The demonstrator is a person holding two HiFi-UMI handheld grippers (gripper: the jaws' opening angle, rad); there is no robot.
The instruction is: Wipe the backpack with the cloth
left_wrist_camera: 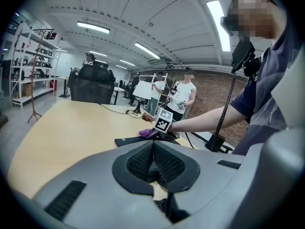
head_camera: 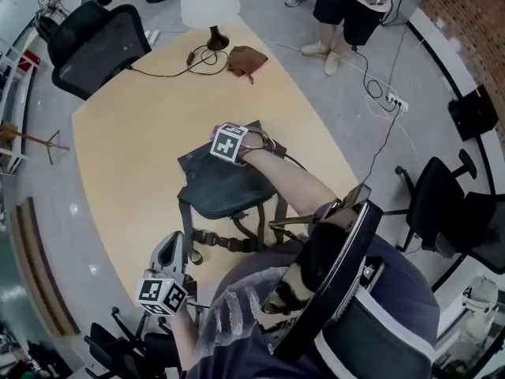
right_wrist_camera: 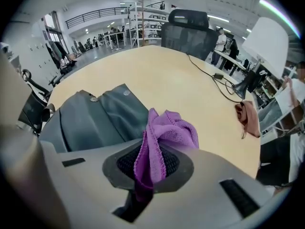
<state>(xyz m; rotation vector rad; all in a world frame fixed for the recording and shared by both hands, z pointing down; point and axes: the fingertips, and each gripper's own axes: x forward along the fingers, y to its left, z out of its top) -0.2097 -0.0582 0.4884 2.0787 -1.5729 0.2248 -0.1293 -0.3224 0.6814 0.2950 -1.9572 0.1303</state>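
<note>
My own chest in its dark shirt (head_camera: 394, 306) filled the 5 o'clock corner of the head view, with my right forearm (head_camera: 296, 184) reaching out from it across the table (head_camera: 134, 140).

My left gripper (head_camera: 173, 242) hung low at 7 o'clock, over the table's near edge, just beside the loose strap ends of the backpack (head_camera: 225, 184). Its view showed my two fingers pressed together, pad against pad, with nothing caught between them (left_wrist_camera: 153, 149).

My right gripper (head_camera: 218, 138) sat at the backpack's 12 o'clock edge. There my fingers were clamped tight on the purple cloth (right_wrist_camera: 167, 132), which bunched up out of the pads and drooped forward over the bag's far rim. I couldn't tell whether the cloth actually touched the fabric.

The backpack itself was dark grey and lay flat near the middle of the table, straps trailing toward me at 6 o'clock.

Further out at 12 o'clock stood a lamp (head_camera: 209, 2) with a white shade, a black cable (head_camera: 170, 69) looping from its base toward 10 o'clock. A crumpled brown cloth (head_camera: 246, 60) lay just at 3 o'clock of the lamp base, well apart from the bag. A black mesh chair (head_camera: 99, 46) was at the table's 10 o'clock corner, and a person (head_camera: 347, 6) stood on the floor at 1 o'clock.
</note>
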